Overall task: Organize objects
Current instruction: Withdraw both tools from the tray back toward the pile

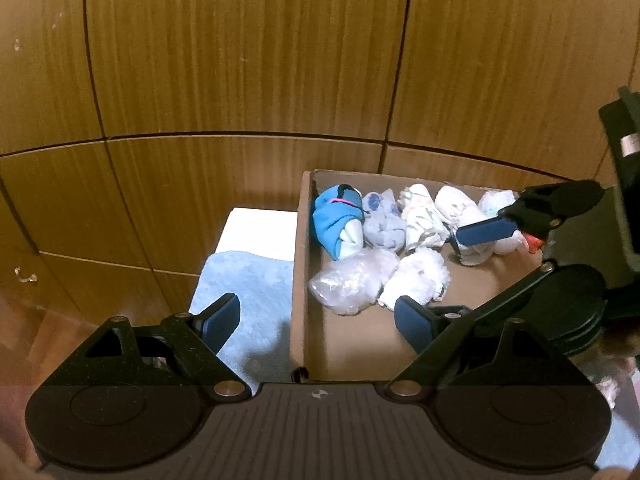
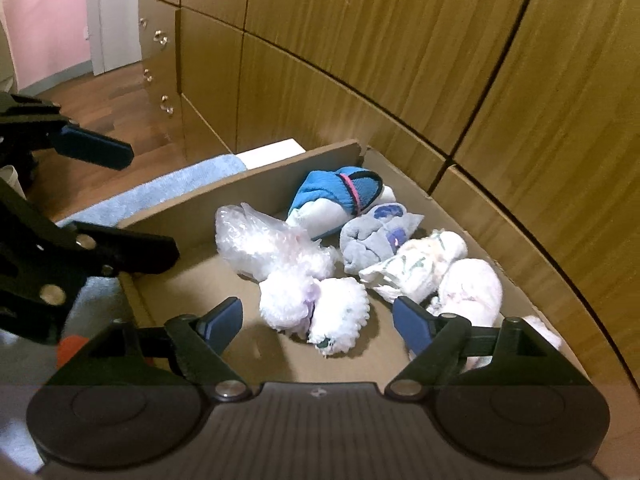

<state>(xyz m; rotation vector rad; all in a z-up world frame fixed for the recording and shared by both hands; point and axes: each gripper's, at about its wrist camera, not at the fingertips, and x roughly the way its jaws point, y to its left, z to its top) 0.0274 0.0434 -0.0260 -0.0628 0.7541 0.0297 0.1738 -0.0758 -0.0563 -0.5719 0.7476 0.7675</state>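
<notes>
Rolled socks gathered in the cardboard box [image 2: 280,172].
Right gripper [image 2: 318,320] hovers wide, empty, over the fluffy white bundle [image 2: 316,312]; left gripper [image 1: 318,320] wide, empty too.

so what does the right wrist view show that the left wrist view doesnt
Only the right wrist view shows the pink wall, the white door and the drawer handles down the wooden floor.

Only the left wrist view shows a small orange item by the right gripper, whose jaws stand open over the box.

Both show the cardboard box, the blue sock bundle, the clear plastic bag, the fluffy white bundle, the light blue rug and the wood panels.
</notes>
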